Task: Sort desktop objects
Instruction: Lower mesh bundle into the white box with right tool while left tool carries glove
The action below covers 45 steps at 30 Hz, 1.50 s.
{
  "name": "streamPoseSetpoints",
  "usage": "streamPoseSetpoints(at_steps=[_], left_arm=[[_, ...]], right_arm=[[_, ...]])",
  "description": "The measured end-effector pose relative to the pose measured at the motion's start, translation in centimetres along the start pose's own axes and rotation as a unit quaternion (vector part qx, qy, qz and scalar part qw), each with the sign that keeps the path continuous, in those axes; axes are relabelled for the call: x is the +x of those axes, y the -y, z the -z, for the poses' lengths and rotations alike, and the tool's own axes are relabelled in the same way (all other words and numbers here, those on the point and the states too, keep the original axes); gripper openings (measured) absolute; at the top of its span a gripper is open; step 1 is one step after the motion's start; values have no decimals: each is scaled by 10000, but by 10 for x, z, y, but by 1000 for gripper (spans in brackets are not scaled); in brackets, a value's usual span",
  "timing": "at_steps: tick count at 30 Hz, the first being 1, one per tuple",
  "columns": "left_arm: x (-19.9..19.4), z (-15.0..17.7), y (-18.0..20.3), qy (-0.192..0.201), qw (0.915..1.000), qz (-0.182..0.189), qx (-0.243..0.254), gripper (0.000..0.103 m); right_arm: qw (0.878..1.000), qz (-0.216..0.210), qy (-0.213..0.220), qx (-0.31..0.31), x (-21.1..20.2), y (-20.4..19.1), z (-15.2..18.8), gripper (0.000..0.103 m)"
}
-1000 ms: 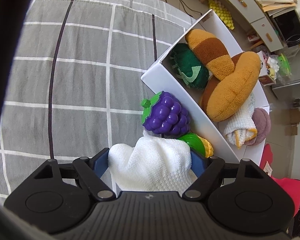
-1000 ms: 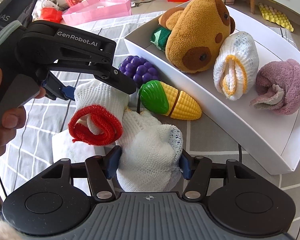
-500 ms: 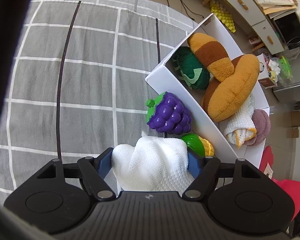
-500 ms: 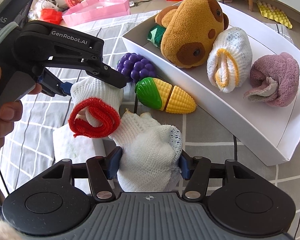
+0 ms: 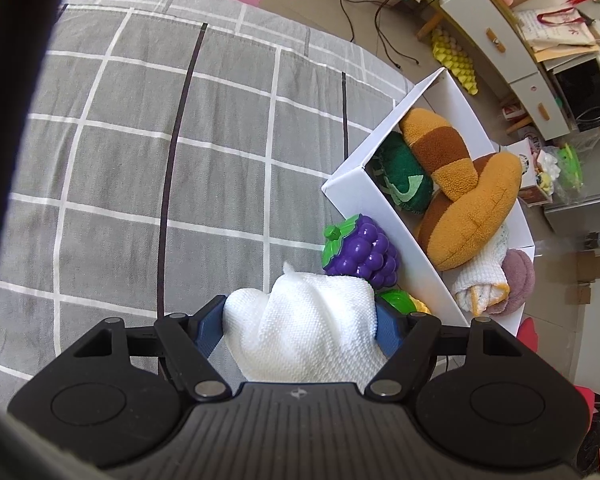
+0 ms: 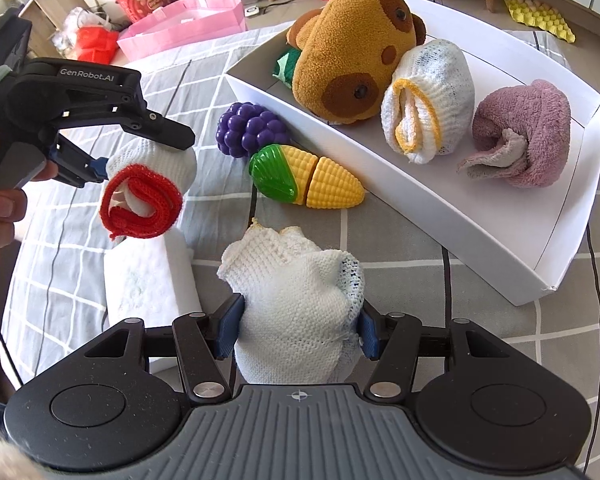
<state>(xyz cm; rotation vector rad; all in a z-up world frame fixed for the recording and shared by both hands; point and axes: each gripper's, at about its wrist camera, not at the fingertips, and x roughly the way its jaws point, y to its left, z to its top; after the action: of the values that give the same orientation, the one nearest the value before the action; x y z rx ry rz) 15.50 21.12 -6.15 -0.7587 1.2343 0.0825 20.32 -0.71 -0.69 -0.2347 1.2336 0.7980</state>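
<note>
- the left hand-held gripper [image 6: 100, 170] pinches a rolled white glove with a red cuff [image 6: 142, 196], held up off the gray checked cloth [image 5: 140, 160].
- the right hand-held gripper [image 6: 298, 326] is pressed onto a second white glove [image 6: 296, 296].
- the white box [image 6: 440, 220] lies ahead and to the right of both; the right one looks nearer.
- the toy corn [image 6: 306, 180] and grapes [image 6: 250, 130] lie just beside the box's near wall, between the held gloves and it.

White "GenRobot.AI" lettering showing on black upper arm of left gripper [image 6: 100, 168], sitting toward nine o'clock in right wrist view. Letters "AS" peeking at far nine o'clock edge on same handle. Other labels blurring, unreadable.
</note>
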Motion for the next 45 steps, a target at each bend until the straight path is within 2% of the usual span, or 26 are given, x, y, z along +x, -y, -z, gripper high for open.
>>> streamPoseSetpoints(at_steps=[5,13,19,23,32,42,45], left_arm=[[-7,0,-4,83,9999,58,-38,71],[-17,2,3,227,9996,172,80,71],[-25,8,29,399,9978,257,461,71],[-27,15,56,579,9939,189,915,71],[-30,31,106,1029,9785,-5,1787,71],[-36,54,148,1596,9518,-272,2603,71],[-32,57,161,1716,9458,-256,2744,72]], right_arm=[[9997,-144,100,186,-1,4,2,63],[9972,-314,370,577,-23,34,0,63],[9904,-485,861,963,-37,45,-6,63],[9854,-348,1200,1152,-51,57,-10,63],[9737,-242,1762,1422,-73,74,-17,63],[9637,-37,2238,1453,-95,77,-18,63],[9603,4,2366,1477,-98,77,-19,63]])
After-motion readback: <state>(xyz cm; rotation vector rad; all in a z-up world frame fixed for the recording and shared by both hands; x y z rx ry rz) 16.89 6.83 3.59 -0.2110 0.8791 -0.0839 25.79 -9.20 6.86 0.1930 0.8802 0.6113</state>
